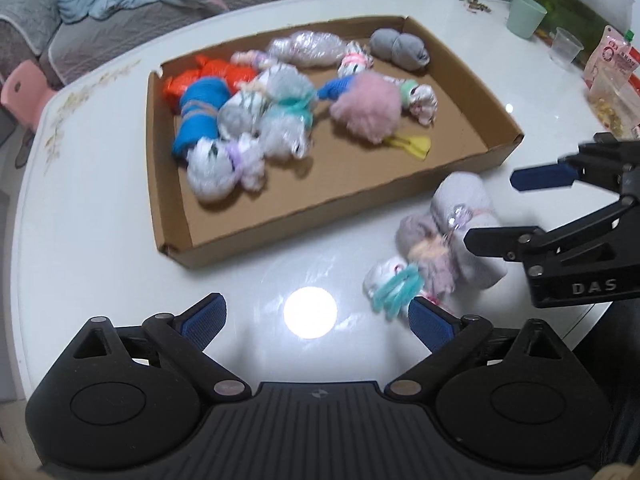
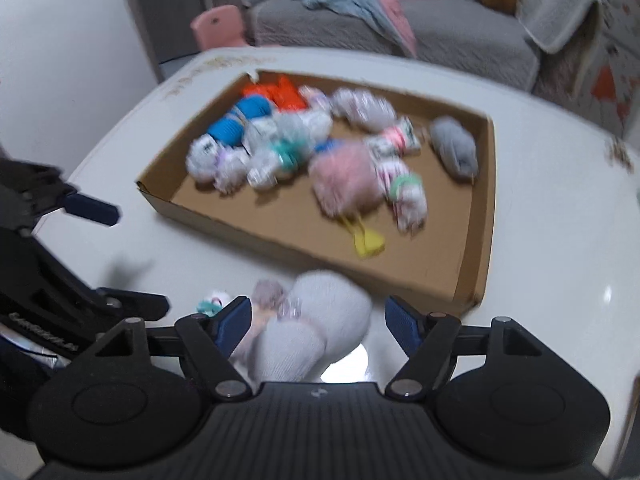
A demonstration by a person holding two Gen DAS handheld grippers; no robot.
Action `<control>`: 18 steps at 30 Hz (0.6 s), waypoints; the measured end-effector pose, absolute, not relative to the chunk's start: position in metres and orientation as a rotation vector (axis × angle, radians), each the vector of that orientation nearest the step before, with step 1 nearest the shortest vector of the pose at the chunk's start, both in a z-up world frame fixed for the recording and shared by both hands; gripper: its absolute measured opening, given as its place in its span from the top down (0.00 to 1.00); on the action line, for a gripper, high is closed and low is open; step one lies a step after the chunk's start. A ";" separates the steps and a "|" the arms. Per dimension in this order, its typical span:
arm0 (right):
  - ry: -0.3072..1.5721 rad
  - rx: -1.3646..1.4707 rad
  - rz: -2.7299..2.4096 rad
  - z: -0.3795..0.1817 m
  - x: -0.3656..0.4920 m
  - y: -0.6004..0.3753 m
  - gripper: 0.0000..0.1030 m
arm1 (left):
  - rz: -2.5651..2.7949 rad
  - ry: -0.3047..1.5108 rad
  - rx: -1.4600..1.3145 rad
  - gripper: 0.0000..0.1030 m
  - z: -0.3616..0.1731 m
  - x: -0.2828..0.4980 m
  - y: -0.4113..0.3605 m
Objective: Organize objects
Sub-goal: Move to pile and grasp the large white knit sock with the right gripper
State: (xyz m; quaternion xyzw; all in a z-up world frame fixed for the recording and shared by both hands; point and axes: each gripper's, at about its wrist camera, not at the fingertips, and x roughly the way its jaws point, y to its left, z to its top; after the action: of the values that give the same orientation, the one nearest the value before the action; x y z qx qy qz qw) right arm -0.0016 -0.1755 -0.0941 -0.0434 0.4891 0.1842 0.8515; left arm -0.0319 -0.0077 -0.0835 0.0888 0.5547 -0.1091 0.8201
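Note:
A shallow cardboard tray [image 1: 240, 236] [image 2: 478, 240] on the white table holds several rolled sock bundles: blue [image 1: 200, 120], orange [image 1: 216, 74], fluffy pink [image 1: 366, 106] [image 2: 348, 178], grey [image 1: 398, 48] and several white ones. A pale lilac sock bundle [image 1: 460, 236] [image 2: 320, 328] lies on the table outside the tray's near wall, with a small white and teal bundle [image 1: 394, 284] beside it. My right gripper [image 2: 318, 322] [image 1: 490, 210] is open around the lilac bundle. My left gripper [image 1: 316, 320] is open and empty over bare table, its right finger next to the teal bundle.
A green cup [image 1: 526, 14], a clear cup [image 1: 566, 46] and snack packets [image 1: 612, 76] stand at the table's far right. A grey sofa [image 2: 440, 32] with a blue blanket and a pink chair [image 2: 220, 26] stand behind the table.

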 end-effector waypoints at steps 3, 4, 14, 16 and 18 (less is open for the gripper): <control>1.059 -0.044 0.342 -0.111 -0.003 -0.176 0.30 | -0.226 1.193 0.187 0.04 -0.088 -0.032 -0.006; 1.065 -0.020 0.331 -0.115 -0.003 -0.177 0.28 | -0.224 1.192 0.185 0.04 -0.088 -0.031 -0.005; 1.078 -0.020 0.295 -0.125 -0.004 -0.194 0.44 | -0.229 1.189 0.187 0.03 -0.088 -0.032 -0.008; 1.084 -0.017 0.290 -0.126 -0.002 -0.198 0.50 | -0.230 1.190 0.191 0.03 -0.089 -0.033 -0.009; 1.089 0.001 0.306 -0.129 -0.001 -0.200 0.56 | -0.224 1.197 0.188 0.03 -0.091 -0.034 -0.007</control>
State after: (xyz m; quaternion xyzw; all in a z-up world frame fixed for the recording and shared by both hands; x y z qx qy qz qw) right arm -0.0007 -0.2002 -0.1288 0.0005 0.5160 0.1450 0.8442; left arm -0.0337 -0.0073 -0.0906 0.0882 0.5615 -0.1048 0.8161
